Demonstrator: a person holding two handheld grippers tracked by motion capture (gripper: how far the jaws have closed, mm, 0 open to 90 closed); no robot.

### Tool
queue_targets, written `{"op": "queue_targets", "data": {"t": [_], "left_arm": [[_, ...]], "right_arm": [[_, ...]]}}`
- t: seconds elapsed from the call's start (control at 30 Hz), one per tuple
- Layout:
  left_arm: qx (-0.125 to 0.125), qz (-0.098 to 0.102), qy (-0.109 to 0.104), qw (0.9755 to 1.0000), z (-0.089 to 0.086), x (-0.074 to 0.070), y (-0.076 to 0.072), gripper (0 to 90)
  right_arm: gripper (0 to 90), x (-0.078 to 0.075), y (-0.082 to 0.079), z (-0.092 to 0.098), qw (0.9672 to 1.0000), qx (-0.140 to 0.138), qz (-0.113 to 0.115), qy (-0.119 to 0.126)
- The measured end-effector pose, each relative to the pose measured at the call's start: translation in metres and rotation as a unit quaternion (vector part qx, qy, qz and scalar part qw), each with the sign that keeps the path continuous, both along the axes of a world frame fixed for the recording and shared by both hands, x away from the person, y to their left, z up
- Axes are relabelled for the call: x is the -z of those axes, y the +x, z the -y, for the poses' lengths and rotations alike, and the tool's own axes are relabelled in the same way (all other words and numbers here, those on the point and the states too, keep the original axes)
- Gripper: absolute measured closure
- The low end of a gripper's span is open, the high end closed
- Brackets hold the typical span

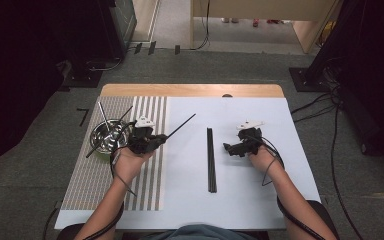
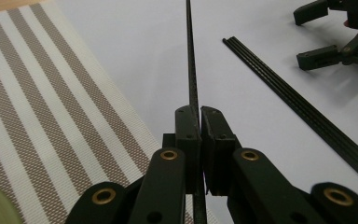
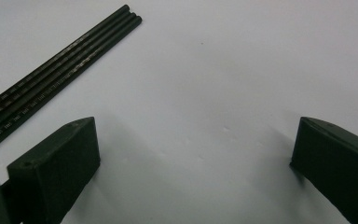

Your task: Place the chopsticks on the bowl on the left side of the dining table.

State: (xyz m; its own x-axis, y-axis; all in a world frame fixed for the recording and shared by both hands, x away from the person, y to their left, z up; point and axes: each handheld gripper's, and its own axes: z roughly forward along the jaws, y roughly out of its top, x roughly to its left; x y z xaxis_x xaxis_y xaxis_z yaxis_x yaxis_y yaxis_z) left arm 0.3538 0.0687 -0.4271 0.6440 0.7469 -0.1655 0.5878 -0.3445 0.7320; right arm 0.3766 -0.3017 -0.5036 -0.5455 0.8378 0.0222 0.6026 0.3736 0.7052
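My left gripper [image 1: 163,137] is shut on one thin black chopstick [image 1: 181,124], which sticks out up and to the right over the white mat. In the left gripper view the jaws [image 2: 199,113] pinch that chopstick [image 2: 192,65] near its end. A bundle of black chopsticks [image 1: 211,160] lies straight along the middle of the mat, also seen as the bundle [image 2: 307,116] and the bundle [image 3: 51,70]. My right gripper [image 1: 228,148] rests just right of the bundle, open, with bare mat between its jaws [image 3: 196,144]. It also appears as the far gripper [image 2: 328,44].
A metal bowl [image 1: 107,136] with several chopsticks leaning in it stands on the striped placemat [image 1: 87,185] at the left, just beside my left hand. The white mat [image 1: 250,200] covers the table's middle and right. Cables and dark stands surround the table on the floor.
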Motion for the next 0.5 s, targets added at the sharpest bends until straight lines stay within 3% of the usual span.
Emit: {"op": "queue_targets", "data": {"t": [0.5], "left_arm": [[-0.003,0.002,0.0,1.0,-0.013,-0.007,0.001,87.5]], "right_arm": [[0.5,0.0,0.0,0.0,1.0,0.0,0.0,0.0]]}}
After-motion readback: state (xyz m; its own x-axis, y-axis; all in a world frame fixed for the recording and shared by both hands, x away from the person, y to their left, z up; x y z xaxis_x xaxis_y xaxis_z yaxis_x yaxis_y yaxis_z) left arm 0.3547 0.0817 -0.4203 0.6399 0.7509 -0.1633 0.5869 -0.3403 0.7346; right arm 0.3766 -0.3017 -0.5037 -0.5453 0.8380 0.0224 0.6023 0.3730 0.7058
